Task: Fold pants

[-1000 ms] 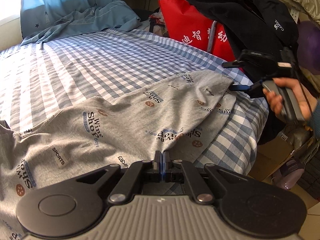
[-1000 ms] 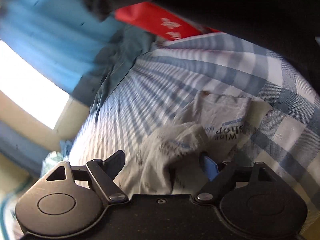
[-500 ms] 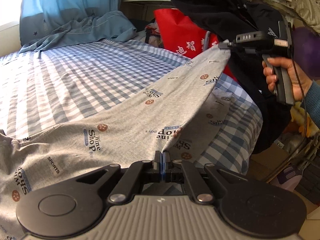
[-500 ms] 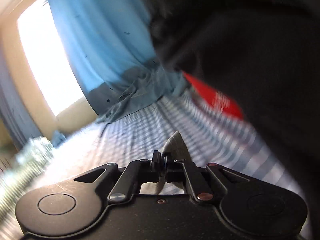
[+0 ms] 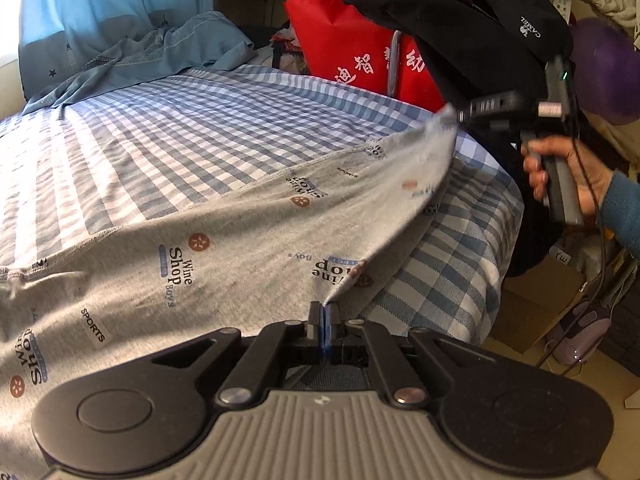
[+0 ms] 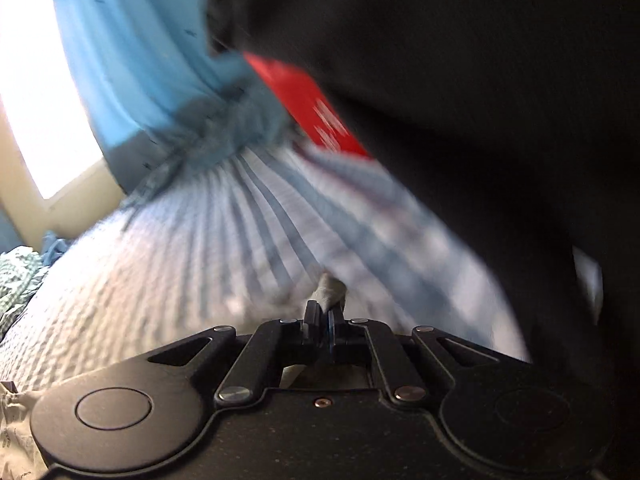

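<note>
Grey printed pants (image 5: 240, 240) lie across the blue checked bed (image 5: 160, 140). My left gripper (image 5: 323, 314) is shut on the near corner of a leg end. My right gripper (image 5: 460, 114), seen at the right of the left wrist view, is shut on the far corner of the same leg end and holds it lifted above the bed's right edge, with the cloth stretched between the two grippers. In the blurred right wrist view my right gripper (image 6: 325, 312) pinches a small grey tip of the pants (image 6: 330, 290).
A red bag (image 5: 352, 52) and black hanging clothes (image 5: 460, 20) stand beyond the bed's right corner. A blue curtain (image 5: 100, 8) and a crumpled blue cloth (image 5: 160, 52) lie at the far end. Cardboard boxes (image 5: 536, 300) sit on the floor to the right.
My right gripper closed on the leg corner, lifted it high, and has now come down a little. The right wrist view swings quickly. My left gripper keeps its hold.
</note>
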